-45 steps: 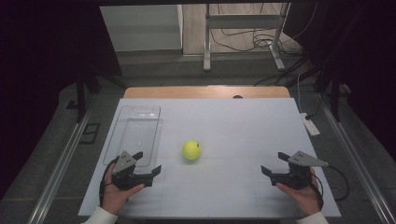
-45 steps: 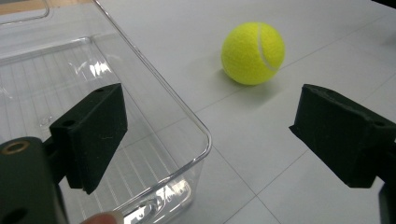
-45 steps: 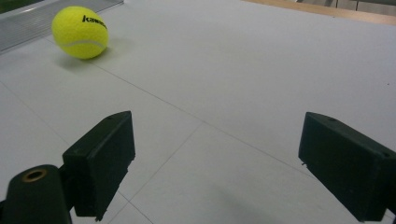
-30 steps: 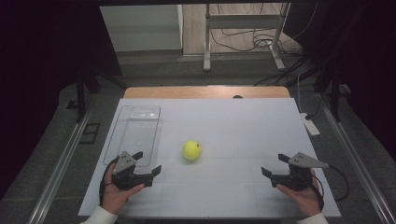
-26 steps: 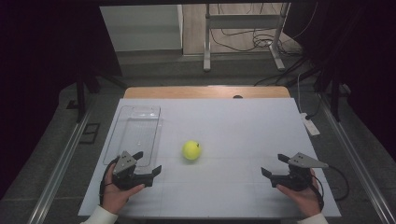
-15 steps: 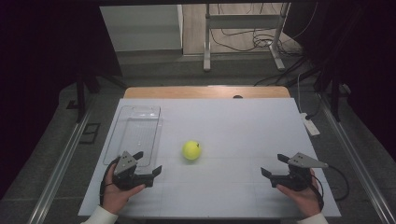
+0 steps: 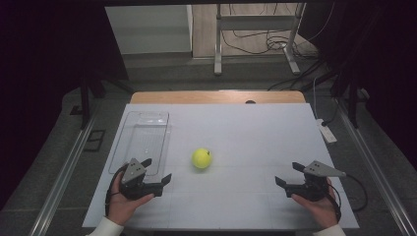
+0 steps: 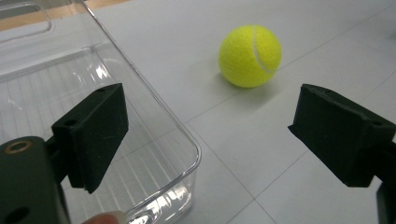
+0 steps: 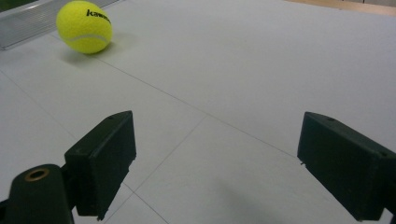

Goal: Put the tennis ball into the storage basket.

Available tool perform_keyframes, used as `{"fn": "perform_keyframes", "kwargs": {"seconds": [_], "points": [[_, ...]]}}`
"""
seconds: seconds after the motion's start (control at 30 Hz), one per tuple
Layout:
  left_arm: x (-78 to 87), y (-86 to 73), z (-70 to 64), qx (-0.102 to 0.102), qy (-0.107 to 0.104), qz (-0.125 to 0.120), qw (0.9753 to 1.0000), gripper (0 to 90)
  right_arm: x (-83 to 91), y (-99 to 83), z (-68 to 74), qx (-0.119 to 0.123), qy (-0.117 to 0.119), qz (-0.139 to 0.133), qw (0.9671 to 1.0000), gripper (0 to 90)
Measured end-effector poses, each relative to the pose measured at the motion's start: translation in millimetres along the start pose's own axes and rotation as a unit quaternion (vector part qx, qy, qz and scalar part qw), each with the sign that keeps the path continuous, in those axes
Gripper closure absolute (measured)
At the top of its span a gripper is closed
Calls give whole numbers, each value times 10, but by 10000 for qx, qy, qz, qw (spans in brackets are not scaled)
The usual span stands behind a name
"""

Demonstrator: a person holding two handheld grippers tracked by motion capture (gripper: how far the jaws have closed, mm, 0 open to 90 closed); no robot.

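The yellow tennis ball point(image 7: 201, 158) lies on the white table point(image 7: 246, 132), just right of the clear plastic bin point(image 7: 142, 140) and not touching it. Near the bin's front right corner, the left gripper point(image 7: 157, 171) rests low over the table, jaws spread wide with nothing between them, pointing toward the ball from a short way off. The right gripper point(image 7: 286, 173) sits well apart from the ball, far from the bin, jaws likewise wide and empty.
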State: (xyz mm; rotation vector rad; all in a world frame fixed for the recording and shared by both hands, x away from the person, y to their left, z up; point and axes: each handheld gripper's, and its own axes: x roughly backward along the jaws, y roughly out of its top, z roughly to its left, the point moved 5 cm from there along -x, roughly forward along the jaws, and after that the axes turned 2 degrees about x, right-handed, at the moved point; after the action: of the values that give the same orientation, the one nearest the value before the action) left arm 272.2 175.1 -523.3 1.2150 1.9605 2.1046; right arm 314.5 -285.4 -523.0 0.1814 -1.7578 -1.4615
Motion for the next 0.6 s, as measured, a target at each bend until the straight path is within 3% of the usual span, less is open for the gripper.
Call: {"fn": "perform_keyframes", "kwargs": {"seconds": [0.27,0.6], "points": [[-23,56,-40,-64,-74,119,9999,110,4,4,10,12,25,-19,10000,121],[9,147,-33,-69,-169,52,9998,98,-11,4,12,40,4,5,10000,122]]}}
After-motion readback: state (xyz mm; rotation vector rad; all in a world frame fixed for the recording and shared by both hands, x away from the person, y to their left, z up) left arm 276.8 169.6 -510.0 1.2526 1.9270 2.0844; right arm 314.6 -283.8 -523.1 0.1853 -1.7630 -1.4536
